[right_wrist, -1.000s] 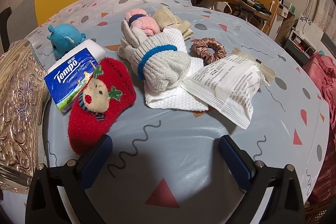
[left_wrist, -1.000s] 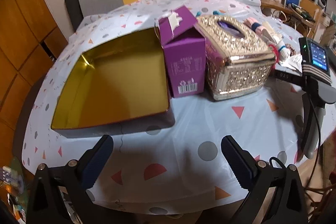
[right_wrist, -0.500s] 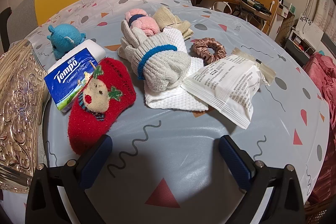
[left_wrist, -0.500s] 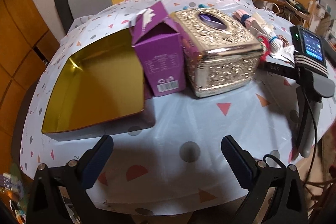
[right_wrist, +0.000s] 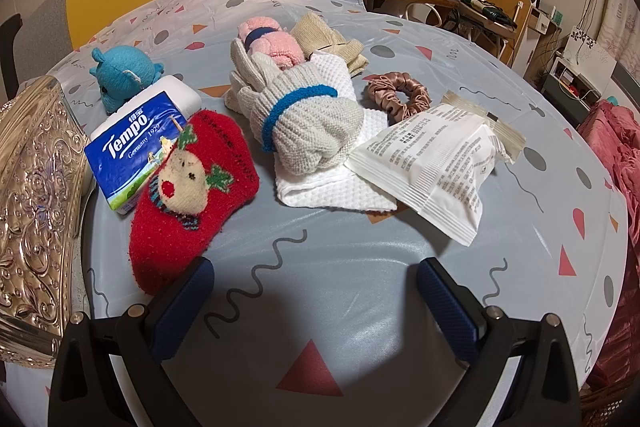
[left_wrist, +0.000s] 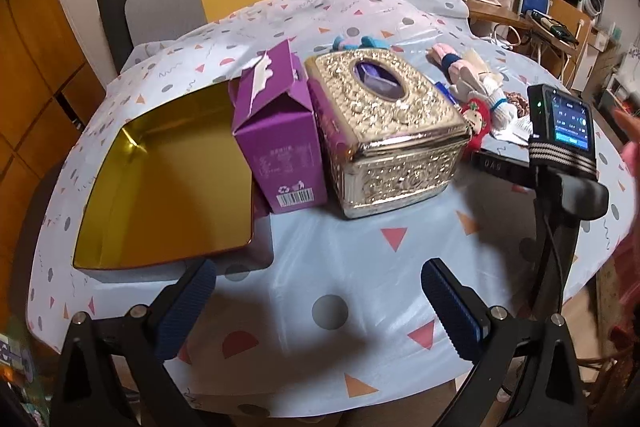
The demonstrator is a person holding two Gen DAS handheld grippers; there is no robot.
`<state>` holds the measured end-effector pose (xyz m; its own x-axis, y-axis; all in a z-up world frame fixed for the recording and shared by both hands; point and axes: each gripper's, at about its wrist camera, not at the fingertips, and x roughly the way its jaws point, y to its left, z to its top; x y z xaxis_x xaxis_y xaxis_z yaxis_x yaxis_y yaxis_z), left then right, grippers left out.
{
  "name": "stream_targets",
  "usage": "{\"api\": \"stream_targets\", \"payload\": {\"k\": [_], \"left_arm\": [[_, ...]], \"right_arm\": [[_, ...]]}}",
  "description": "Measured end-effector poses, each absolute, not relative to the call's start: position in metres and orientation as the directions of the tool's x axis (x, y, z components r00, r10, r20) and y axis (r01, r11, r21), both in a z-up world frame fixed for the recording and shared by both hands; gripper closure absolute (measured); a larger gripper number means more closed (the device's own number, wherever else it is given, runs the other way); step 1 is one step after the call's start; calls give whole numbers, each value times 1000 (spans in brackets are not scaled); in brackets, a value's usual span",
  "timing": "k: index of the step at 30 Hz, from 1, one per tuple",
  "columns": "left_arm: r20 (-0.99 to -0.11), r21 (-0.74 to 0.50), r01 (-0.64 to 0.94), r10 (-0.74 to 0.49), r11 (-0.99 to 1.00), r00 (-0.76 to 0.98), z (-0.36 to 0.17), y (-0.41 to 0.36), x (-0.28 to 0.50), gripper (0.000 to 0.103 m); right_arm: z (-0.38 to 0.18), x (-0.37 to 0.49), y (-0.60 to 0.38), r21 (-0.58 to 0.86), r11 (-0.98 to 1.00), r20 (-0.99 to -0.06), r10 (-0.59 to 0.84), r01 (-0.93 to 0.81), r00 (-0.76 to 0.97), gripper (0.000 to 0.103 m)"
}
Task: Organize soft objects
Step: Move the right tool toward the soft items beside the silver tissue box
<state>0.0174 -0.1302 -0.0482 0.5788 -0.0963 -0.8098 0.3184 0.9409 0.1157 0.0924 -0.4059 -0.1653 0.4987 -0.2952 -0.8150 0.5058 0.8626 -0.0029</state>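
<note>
Patterned table: both claws, left claw and right claw, spread, holding nothing; red sock beside tissue pack.

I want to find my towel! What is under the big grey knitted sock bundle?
The grey knitted bundle lies on a white waffle cloth, maybe your towel. The white packet covers the cloth's right corner. What lies beneath the cloth cannot be seen.

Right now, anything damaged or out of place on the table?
The purple carton beside the gold tin has a torn-open top flap. The soft things are still a loose heap, the red sock overlapping the tissue pack.
</note>
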Motion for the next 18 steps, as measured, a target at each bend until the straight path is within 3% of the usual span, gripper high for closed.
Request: {"api": "stream_targets", "payload": {"k": [18], "left_arm": [[-803, 117, 298, -86, 947, 590, -42, -125, 19, 0]], "right_arm": [[-165, 91, -406, -2, 863, -814, -295, 505, 501, 0]]}}
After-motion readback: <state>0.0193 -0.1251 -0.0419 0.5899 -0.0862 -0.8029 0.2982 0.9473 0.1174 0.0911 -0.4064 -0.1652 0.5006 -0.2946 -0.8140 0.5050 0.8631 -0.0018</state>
